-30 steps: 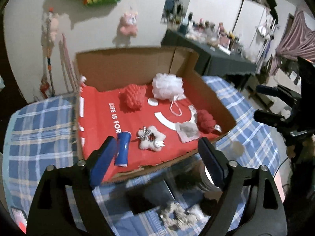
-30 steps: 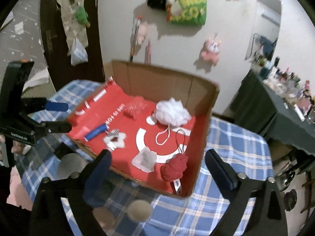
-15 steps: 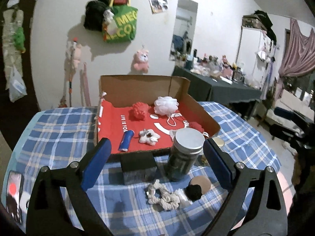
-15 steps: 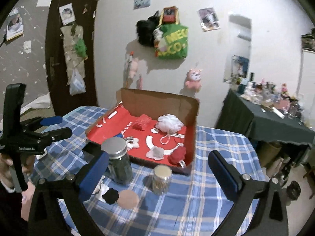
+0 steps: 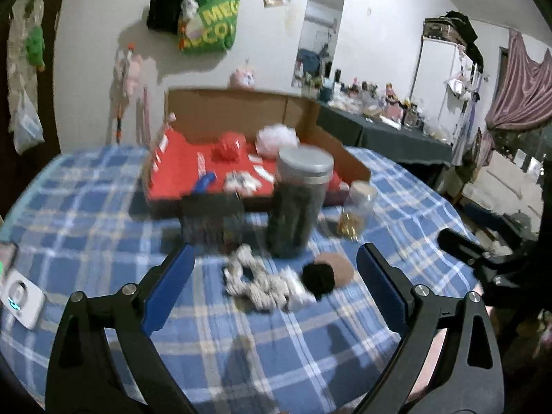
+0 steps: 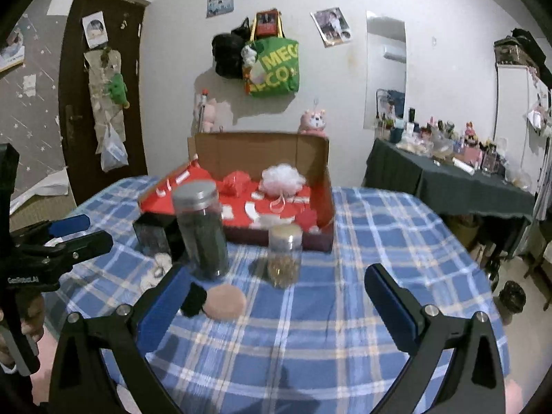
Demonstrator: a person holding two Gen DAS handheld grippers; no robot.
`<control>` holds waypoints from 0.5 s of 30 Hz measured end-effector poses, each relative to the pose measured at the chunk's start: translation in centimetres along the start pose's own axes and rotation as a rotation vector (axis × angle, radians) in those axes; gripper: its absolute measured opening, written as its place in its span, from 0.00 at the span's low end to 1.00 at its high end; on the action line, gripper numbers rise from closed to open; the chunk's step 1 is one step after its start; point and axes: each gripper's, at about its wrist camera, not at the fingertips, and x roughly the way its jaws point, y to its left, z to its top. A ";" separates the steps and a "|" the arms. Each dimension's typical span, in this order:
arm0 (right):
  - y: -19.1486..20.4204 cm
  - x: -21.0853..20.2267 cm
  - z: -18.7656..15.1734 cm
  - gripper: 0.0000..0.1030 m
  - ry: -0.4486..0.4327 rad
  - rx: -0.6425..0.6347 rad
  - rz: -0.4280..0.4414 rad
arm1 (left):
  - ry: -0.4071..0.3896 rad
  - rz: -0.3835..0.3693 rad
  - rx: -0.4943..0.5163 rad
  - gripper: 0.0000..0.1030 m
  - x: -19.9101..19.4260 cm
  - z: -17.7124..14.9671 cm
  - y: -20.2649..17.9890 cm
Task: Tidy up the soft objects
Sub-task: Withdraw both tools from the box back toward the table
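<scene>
On the blue plaid tablecloth between my left gripper's wide-apart fingers lie a white scrunchie (image 5: pixel 252 279), a black fuzzy ball (image 5: pixel 317 277) and a round tan puff (image 5: pixel 339 265). My left gripper (image 5: pixel 276 248) is open and holds nothing. My right gripper (image 6: pixel 276 270) is also open and empty, with the tan puff (image 6: pixel 226 302) and the black ball (image 6: pixel 195 298) by its left finger. Farther back, the cardboard box (image 6: pixel 262 151) with a red liner holds a white loofah (image 6: pixel 283 177), a red loofah (image 6: pixel 238 183), a small plush (image 5: pixel 241 179) and a blue roll (image 5: pixel 205 181).
A tall dark jar (image 6: pixel 201 231) with a silver lid, a small clear jar (image 6: pixel 284 255) and a black box (image 5: pixel 212 220) stand between the loose items and the cardboard box. A white device (image 5: pixel 20 296) lies at the table's left edge. A dark-clothed side table (image 6: pixel 448 179) stands at right.
Both grippers have drawn back from above the cardboard box toward the table's near edge and sunk lower. The jars and loose items have come into view. The left jaws spread a little wider.
</scene>
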 end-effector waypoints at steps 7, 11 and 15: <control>0.6 3.0 -2.9 1.00 0.091 0.011 0.019 | 0.092 0.014 -0.016 0.93 2.7 -2.3 0.4; 0.7 4.2 -3.8 1.00 0.126 0.022 0.030 | 0.126 0.023 -0.017 0.93 3.8 -3.1 0.7; 0.7 5.0 -4.3 1.00 0.147 0.025 0.036 | 0.148 0.036 -0.026 0.93 4.5 -3.5 1.3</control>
